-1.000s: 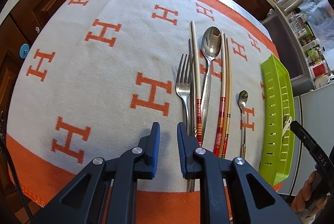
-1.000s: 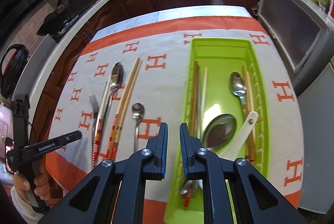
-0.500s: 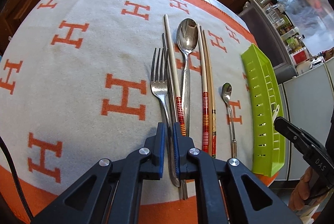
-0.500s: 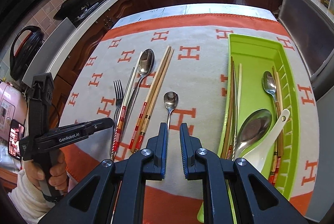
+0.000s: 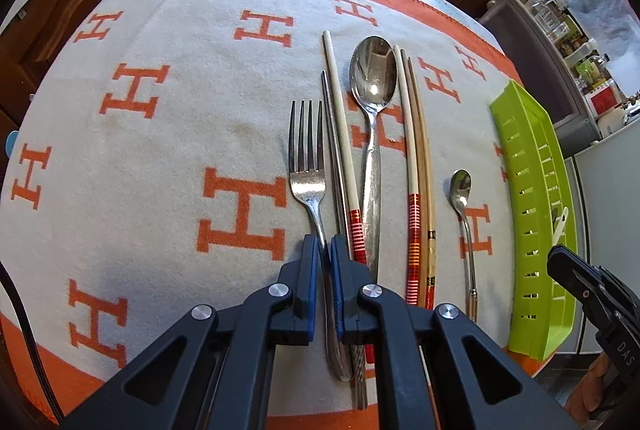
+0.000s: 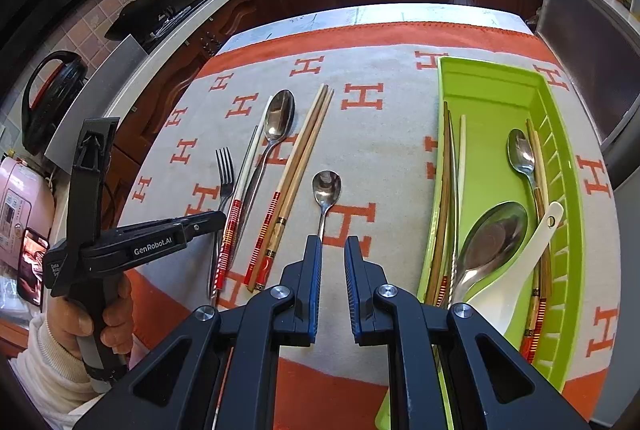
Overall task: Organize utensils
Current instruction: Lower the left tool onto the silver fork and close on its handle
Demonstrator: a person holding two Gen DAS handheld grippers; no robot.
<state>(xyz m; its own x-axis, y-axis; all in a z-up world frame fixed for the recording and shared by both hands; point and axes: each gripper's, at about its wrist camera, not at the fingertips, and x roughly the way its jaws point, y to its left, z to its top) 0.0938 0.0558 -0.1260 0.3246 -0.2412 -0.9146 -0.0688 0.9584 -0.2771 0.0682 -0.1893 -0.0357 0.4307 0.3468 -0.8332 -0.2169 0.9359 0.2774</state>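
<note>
Left tool [image 5: 325, 250] is clamped on the handle of the silver four-tined metal fork [image 5: 307, 165], which lies on the grey cloth with orange H letters [image 5: 168, 133] covering the tabletop. Right of the fork lie a red-banded pale chopstick [image 5: 340, 133] and a large steel spoon [image 5: 373, 101]. Right tool [image 6: 333, 258], jaws slightly parted and gripping nothing, hovers far right of the fork, beside the lime-green plastic tray [image 6: 492, 89]

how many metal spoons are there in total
4: large spoon and small spoon on the cloth; large spoon and small spoon in the green tray. Others may be hidden.
</note>
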